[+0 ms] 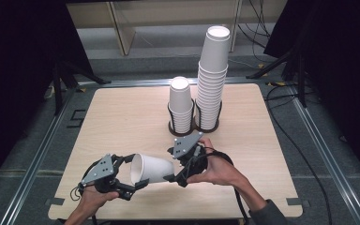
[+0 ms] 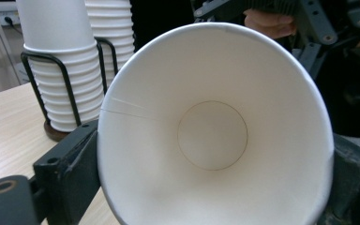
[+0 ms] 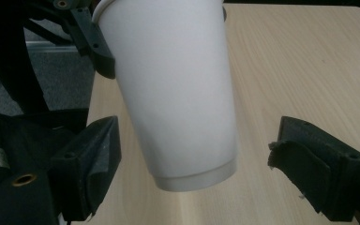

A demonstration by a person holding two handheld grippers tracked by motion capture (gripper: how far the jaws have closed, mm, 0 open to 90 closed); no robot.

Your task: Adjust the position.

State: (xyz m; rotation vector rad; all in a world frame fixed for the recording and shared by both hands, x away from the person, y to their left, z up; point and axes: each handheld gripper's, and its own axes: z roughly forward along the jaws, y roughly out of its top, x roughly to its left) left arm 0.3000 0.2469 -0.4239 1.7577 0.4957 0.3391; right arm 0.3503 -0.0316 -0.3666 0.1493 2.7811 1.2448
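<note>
While the wooden table [image 1: 122, 112] carries two racked stacks of cups [image 1: 212, 79] near its far edge, a white paper cup [image 1: 151, 168] lies sideways above the near edge. Left gripper [image 1: 132, 177] clamps its jaws on the cup's rim; right gripper [image 1: 180, 174] stands open, jaws apart around the base without touching.

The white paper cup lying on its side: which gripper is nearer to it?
Left. The left gripper clamps the white paper cup at its rim; the right gripper stands open around the base, jaws apart from it.
</note>
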